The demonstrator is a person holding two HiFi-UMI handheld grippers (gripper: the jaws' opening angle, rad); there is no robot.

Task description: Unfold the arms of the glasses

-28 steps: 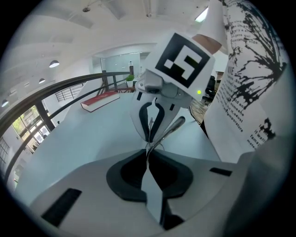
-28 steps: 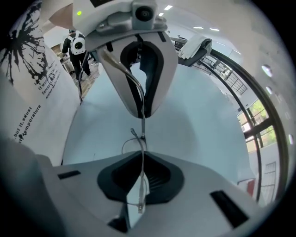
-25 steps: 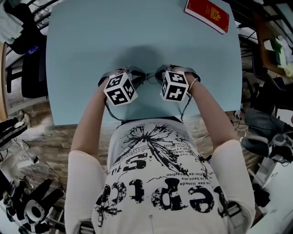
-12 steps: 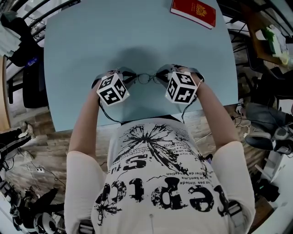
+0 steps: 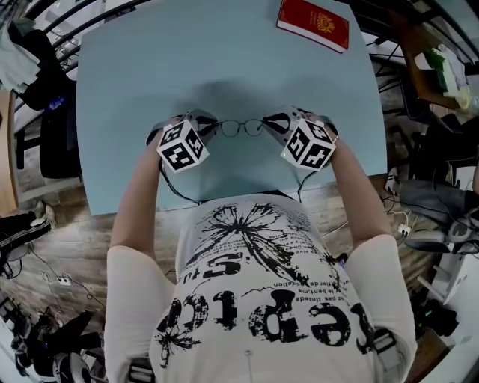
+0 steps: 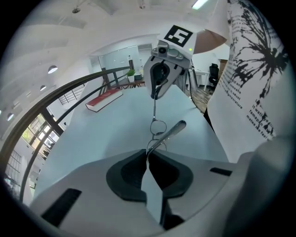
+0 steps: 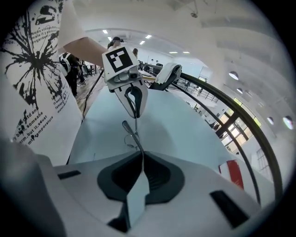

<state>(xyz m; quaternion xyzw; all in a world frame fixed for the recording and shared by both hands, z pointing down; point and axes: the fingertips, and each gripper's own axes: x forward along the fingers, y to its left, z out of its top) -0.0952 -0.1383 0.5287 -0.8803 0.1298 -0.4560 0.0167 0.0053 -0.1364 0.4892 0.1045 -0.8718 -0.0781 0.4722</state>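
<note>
The head view's top edge cuts off the red book (image 5: 313, 24), whose gold emblem is too small to read. Of the glasses (image 5: 242, 128) only the lenses show there; frame ends and arms are covered.

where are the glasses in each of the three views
Head view: glasses sit upper centre, in front of the light blue table.
Left gripper view: middle of the picture, one arm slanting up right.
Right gripper view: just left of centre, a thin arm.
Shared landmark: red book, top right; left of centre; lower right.
</note>
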